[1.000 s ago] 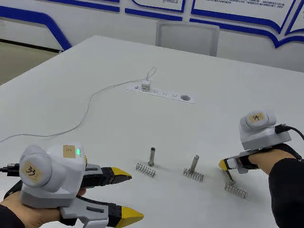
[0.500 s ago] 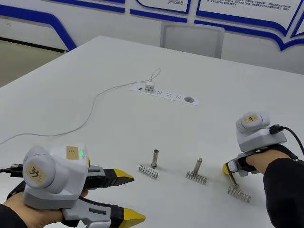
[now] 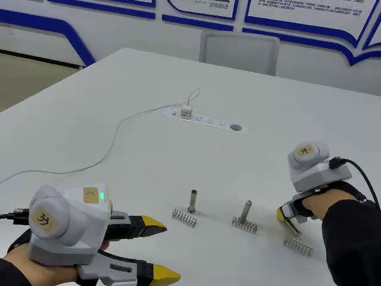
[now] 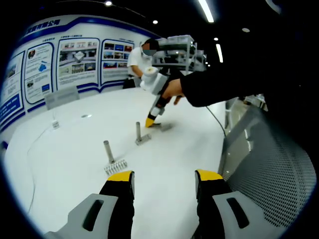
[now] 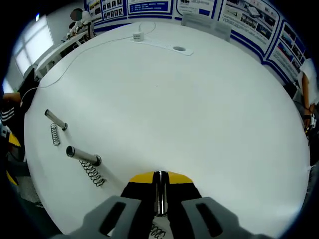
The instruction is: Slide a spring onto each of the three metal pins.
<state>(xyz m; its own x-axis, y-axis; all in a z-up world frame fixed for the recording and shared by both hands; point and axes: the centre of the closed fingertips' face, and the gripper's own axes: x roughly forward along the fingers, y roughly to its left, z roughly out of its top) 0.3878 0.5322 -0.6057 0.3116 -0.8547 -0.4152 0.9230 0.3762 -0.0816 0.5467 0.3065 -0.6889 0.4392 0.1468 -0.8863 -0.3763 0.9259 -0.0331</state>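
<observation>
Three springs lie on the table point(image 3: 119, 89): the left spring point(image 3: 184, 217) by the left pin point(image 3: 193, 201), the middle spring point(image 3: 244, 224) by the middle pin point(image 3: 245, 210), and the right spring point(image 3: 297, 245) just beside the right gripper point(image 3: 287, 217), which is clamped on the third pin point(image 5: 159, 191). The left gripper point(image 3: 168, 250) is held with its jaws apart. The springs are judged light, squashy and apt to roll, so a gentle mid-coil hold is advised.

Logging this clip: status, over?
Left tongs open. Right tongs shut on third pin. Two pins standing, bare; three springs loose on table. Nothing blocking.

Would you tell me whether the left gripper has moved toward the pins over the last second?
No. The left gripper sits as far from the nearest pin and its spring as before; only the whole view shifted.
</observation>
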